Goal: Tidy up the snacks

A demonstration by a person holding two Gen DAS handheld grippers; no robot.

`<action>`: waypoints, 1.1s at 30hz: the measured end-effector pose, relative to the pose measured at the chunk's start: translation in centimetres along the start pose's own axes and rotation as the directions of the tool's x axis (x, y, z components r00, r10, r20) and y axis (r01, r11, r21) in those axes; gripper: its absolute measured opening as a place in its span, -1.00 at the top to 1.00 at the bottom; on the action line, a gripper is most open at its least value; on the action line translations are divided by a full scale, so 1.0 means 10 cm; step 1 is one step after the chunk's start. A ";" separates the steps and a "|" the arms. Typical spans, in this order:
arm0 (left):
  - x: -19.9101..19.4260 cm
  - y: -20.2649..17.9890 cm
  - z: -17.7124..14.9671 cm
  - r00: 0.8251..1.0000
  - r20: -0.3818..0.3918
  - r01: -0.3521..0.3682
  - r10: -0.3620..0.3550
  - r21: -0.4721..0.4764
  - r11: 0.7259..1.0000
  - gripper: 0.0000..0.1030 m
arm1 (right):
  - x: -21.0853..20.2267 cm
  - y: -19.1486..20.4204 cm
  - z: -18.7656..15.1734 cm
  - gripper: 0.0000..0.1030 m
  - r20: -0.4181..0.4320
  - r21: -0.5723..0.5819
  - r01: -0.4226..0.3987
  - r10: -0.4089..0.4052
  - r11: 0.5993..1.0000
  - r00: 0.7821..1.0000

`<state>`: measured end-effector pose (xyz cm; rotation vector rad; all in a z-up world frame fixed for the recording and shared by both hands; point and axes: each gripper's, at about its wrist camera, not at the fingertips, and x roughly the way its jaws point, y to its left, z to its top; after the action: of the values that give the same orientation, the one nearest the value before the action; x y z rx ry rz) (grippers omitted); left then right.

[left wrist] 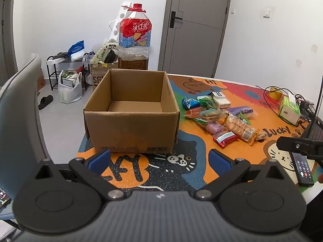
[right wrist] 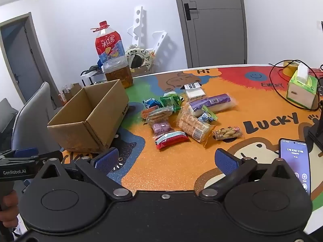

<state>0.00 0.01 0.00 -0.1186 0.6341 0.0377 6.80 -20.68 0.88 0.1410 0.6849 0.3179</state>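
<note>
Both spread wide, holding nothing: left gripper [left wrist: 159,159] just short of the empty box [left wrist: 131,109], right gripper [right wrist: 165,159] short of the snacks [right wrist: 181,119] heaped ahead (packets overlapping). Likely trouble: pinching two slippery wrappers together, or nudging the phone [right wrist: 294,159] lying close at right.

Plain white walls [left wrist: 80,10] are broken by a flat grey door [left wrist: 198,26]; a black metal shoe rack [left wrist: 60,68] is set on pale grey floor [left wrist: 60,121].

The phone [right wrist: 295,164] is partly hidden behind the right gripper [right wrist: 165,160]; snack labels are unreadable.
</note>
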 end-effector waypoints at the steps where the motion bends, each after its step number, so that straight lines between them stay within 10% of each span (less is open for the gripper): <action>1: 0.00 0.00 0.00 1.000 0.001 0.000 0.000 0.000 1.000 -0.99 | 0.00 0.00 0.00 -1.00 0.001 -0.003 -0.002 0.002 1.000 1.000; 33: -0.02 0.01 0.00 1.000 0.005 -0.001 0.001 0.002 1.000 -0.99 | -0.02 0.01 0.01 -1.00 0.012 -0.017 0.002 -0.002 1.000 1.000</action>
<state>-0.12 0.10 0.11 -0.1165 0.6290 0.0386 6.72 -20.69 1.11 0.1262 0.6704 0.3203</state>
